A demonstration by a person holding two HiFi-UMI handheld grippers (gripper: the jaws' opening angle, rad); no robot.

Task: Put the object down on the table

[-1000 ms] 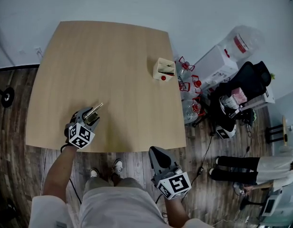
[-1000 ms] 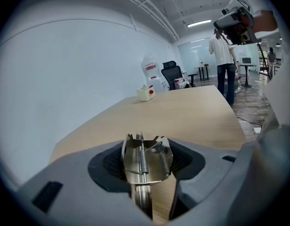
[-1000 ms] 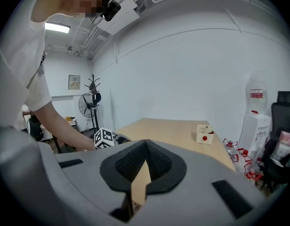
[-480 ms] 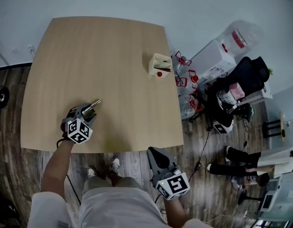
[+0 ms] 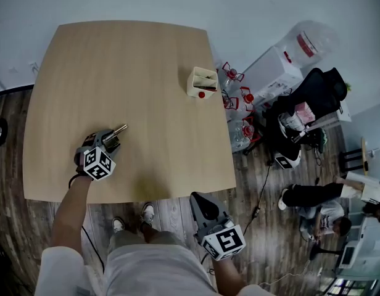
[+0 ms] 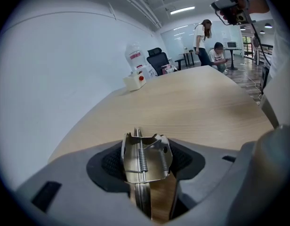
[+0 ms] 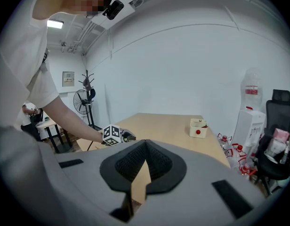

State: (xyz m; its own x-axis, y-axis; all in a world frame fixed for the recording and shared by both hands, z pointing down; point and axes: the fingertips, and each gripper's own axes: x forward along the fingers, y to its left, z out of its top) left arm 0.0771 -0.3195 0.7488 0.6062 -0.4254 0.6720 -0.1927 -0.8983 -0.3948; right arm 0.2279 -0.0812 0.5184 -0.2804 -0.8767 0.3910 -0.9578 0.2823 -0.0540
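My left gripper hovers low over the front left part of the wooden table, shut on a metal spring clip. The clip's shiny tip pokes out past the fingers toward the table's middle. In the left gripper view the clip stands upright between the dark pads, springs showing. My right gripper hangs off the table's front edge over the floor, shut with nothing in it; its pads meet at the tip.
A small beige box with a red button stands near the table's right edge. Beyond that edge are bottles, a water jug, a black office chair and people seated on the floor.
The left gripper with the clip has shifted slightly left and a little further from the table's front edge. The right gripper has barely moved.
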